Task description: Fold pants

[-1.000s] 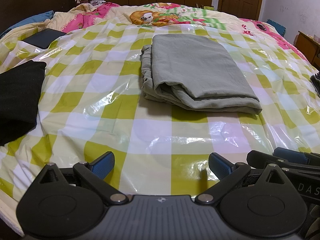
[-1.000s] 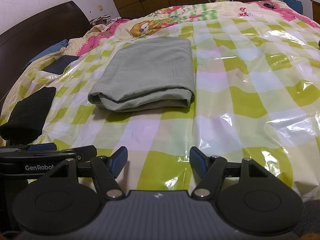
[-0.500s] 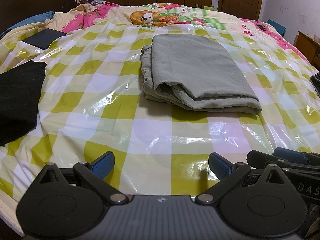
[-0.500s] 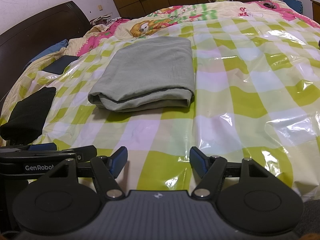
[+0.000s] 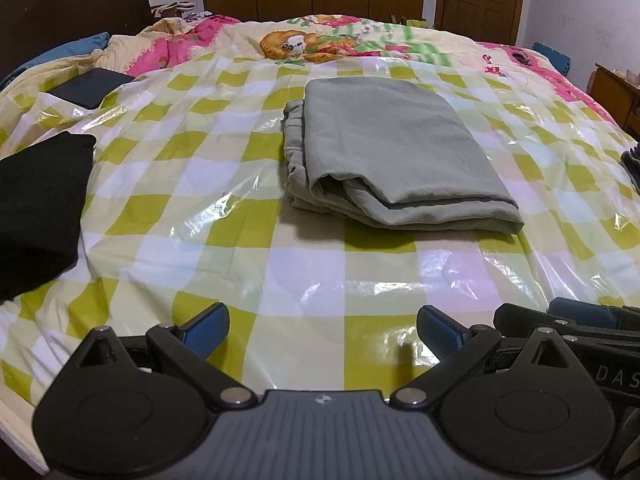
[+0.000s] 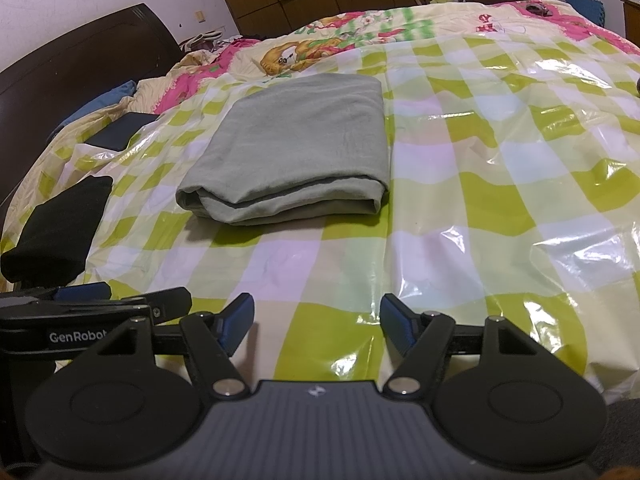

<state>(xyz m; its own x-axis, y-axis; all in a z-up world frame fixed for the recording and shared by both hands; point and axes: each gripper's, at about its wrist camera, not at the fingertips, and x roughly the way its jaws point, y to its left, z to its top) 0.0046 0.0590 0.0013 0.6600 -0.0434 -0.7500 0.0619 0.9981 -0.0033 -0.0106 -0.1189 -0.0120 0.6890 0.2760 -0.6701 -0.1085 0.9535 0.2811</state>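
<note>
Both tools — left tool [image 5: 323, 332] and right tool [image 6: 317, 322] — hang wide open and empty near the bed's edge. Ahead, well apart from them, the folded grey-green cloth pants [image 5: 384, 152] lie on the glossy yellow-checked plastic sheet [image 5: 224, 216] — a black folded garment [image 5: 36, 208] off left.

We see no change since the earlier pictures. Our pants [image 5: 394, 152] lie as before. Neither hand-held gripper has shifted or altered its gap.

Grey-green pants [image 5: 384, 148], folded flat
</note>
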